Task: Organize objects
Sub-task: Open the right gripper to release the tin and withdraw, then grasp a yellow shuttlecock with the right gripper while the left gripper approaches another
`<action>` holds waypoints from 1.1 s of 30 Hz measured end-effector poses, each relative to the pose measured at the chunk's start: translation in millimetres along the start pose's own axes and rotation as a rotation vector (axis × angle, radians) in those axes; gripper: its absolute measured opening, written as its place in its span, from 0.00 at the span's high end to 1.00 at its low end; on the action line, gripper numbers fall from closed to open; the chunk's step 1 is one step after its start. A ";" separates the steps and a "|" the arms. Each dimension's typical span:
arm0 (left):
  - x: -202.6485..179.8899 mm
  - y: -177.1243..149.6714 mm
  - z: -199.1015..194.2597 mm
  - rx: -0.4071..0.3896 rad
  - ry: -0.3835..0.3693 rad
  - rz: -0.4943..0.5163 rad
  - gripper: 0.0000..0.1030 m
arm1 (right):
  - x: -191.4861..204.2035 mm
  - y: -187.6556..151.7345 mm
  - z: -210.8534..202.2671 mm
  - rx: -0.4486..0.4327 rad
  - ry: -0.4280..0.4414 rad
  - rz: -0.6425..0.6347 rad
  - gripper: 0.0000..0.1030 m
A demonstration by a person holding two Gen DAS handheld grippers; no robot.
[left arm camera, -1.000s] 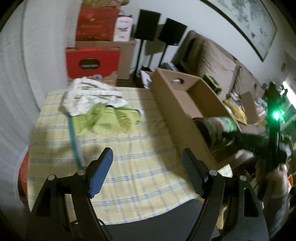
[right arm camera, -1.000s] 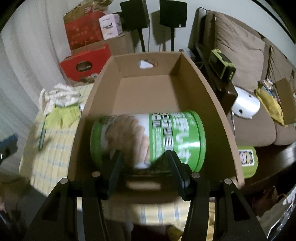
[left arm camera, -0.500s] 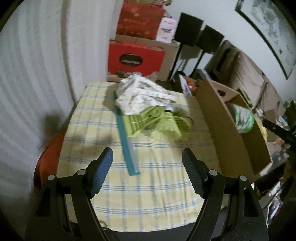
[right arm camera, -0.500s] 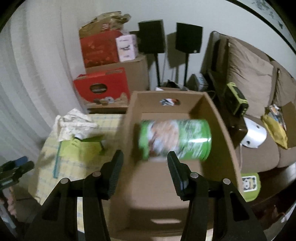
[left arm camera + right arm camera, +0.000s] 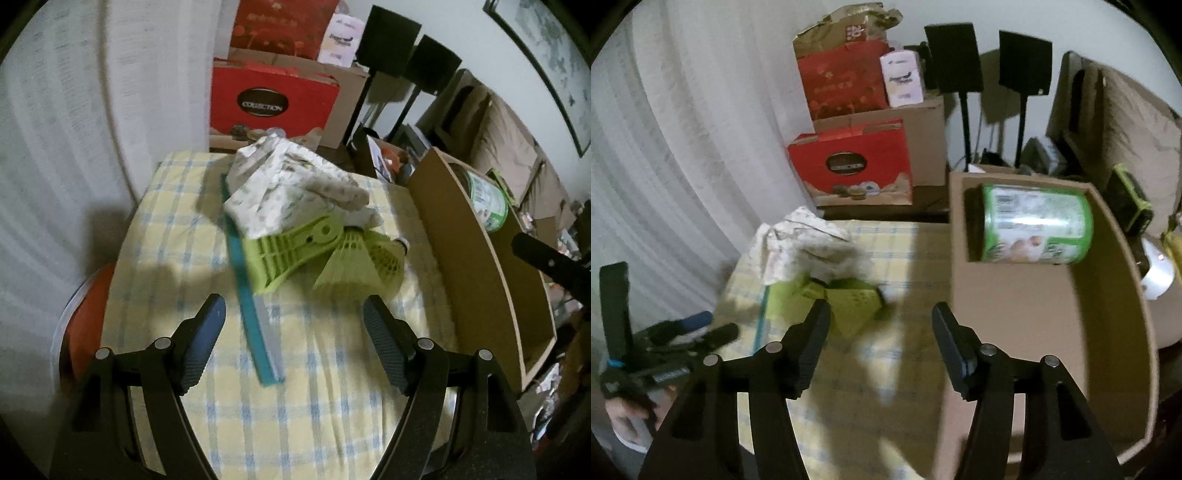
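A red carton (image 5: 271,101) lettered "COLLECTION" sits at twelve o'clock, while the left claw (image 5: 293,334) gapes empty and the right claw (image 5: 881,341), jaws just widening, holds nothing.

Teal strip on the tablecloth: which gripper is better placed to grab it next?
Left, probably. The left gripper is open with the teal strip lying between its fingers. The right gripper, empty after its jaws just opened, faces the green pieces beside the box.
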State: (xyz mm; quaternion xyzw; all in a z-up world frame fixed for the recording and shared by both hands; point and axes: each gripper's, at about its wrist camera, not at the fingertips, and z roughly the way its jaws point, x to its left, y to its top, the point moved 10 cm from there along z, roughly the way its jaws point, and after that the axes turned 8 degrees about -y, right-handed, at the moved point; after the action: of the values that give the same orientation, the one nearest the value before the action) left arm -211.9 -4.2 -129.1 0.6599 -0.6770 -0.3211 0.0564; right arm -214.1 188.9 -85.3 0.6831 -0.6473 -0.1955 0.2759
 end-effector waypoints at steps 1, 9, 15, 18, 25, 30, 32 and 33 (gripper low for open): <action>-1.4 3.9 5.6 0.006 -0.003 0.002 0.28 | 3.6 2.7 6.1 0.005 0.001 0.010 0.41; -13.6 20.1 43.7 0.057 -0.034 0.013 0.33 | 15.8 10.8 60.7 0.097 -0.028 0.083 0.42; -14.5 20.8 67.4 0.100 -0.001 0.025 0.43 | 9.7 5.5 98.4 0.162 -0.070 0.145 0.50; -17.4 17.7 75.1 0.113 -0.006 0.039 0.48 | 9.6 0.1 111.8 0.193 -0.085 0.148 0.53; -21.0 11.3 80.8 0.136 -0.001 0.044 0.50 | 13.3 -14.1 133.0 0.260 -0.057 0.176 0.53; -24.1 4.4 84.1 0.162 -0.021 0.030 0.46 | 8.9 -19.1 147.5 0.311 -0.006 0.257 0.53; -25.5 1.7 85.9 0.176 -0.030 0.027 0.46 | 8.9 -20.2 149.5 0.323 0.016 0.272 0.54; -26.4 -0.2 86.9 0.182 -0.037 0.026 0.46 | 8.9 -20.9 150.0 0.325 0.022 0.278 0.55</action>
State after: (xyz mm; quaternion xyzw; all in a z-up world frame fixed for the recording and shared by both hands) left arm -251.9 51.6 -188.5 0.6475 -0.7127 -0.2696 -0.0120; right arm -290.8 161.7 -213.3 0.6249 -0.7553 -0.0412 0.1933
